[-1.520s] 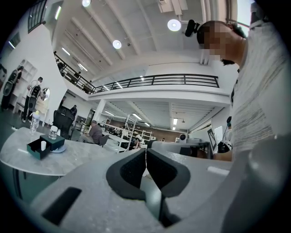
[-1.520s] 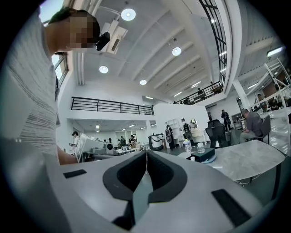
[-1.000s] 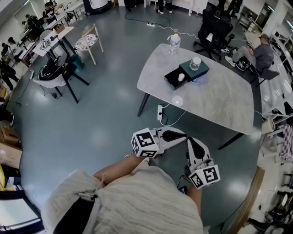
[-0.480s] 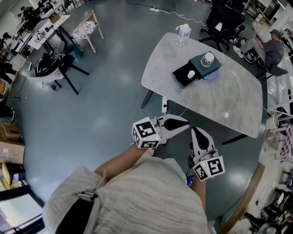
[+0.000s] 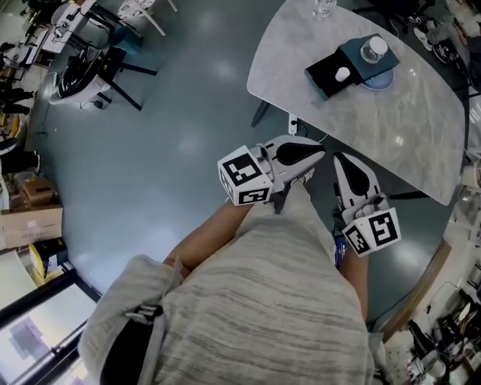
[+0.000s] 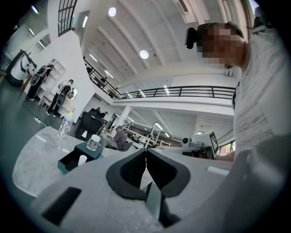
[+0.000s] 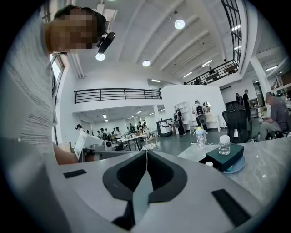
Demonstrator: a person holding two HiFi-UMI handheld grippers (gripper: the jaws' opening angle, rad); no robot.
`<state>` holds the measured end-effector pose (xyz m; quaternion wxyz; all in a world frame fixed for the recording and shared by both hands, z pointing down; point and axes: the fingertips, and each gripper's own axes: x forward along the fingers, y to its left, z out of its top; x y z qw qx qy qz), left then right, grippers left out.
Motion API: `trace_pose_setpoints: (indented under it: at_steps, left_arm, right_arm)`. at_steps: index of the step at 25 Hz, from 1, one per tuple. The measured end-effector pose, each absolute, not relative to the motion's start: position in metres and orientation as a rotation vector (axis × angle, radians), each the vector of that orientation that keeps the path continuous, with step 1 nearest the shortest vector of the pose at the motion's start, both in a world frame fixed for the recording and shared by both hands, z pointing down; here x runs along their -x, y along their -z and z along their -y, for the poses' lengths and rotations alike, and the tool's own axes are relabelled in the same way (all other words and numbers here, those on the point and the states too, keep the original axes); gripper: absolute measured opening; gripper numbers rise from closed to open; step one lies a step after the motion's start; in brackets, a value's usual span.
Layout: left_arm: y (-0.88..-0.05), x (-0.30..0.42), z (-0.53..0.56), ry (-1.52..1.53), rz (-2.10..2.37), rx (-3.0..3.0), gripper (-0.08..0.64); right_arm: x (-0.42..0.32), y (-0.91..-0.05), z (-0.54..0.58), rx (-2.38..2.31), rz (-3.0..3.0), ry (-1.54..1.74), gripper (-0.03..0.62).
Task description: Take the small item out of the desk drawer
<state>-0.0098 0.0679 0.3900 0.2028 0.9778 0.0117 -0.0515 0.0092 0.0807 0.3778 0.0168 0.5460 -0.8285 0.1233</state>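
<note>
A small dark teal desk box (image 5: 359, 59) stands on the grey marble table (image 5: 421, 120), with its black drawer (image 5: 325, 77) pulled open. A small white item (image 5: 343, 74) lies in the drawer, and a clear jar (image 5: 373, 50) sits on top of the box. My left gripper (image 5: 319, 155) and right gripper (image 5: 340, 159) are held in front of my body, short of the table's near edge, both shut and empty. The left gripper view shows the drawer (image 6: 71, 159) and white item (image 6: 82, 159) beyond the shut left gripper (image 6: 146, 152). The right gripper view shows the box (image 7: 226, 156) right of the shut right gripper (image 7: 147, 152).
A water bottle (image 5: 322, 7) stands at the table's far edge, and a blue plate (image 5: 382, 80) lies under the box. A power strip (image 5: 293, 123) lies on the floor beneath the table. Chairs (image 5: 98, 68) stand at the left. Cardboard boxes (image 5: 37, 218) sit at the far left.
The table and drawer box have come nearer and shifted up-right in the head view. Both grippers have moved up toward the table's edge and stay shut.
</note>
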Motion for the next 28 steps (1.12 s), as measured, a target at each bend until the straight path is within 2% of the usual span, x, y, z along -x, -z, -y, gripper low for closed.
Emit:
trace_pose_setpoints:
  at_steps: [17,28]
  left_arm:
    - [-0.4,-0.128,0.065,0.049,0.117,-2.722,0.017]
    - [-0.401,-0.16,0.092,0.004,0.226,-2.761,0.017]
  right_arm:
    - [-0.144,-0.39,0.057,-1.52,2.637,-0.415,0.011]
    - [-0.179,-0.394,0.093,-1.416,2.684,-0.37,0.011]
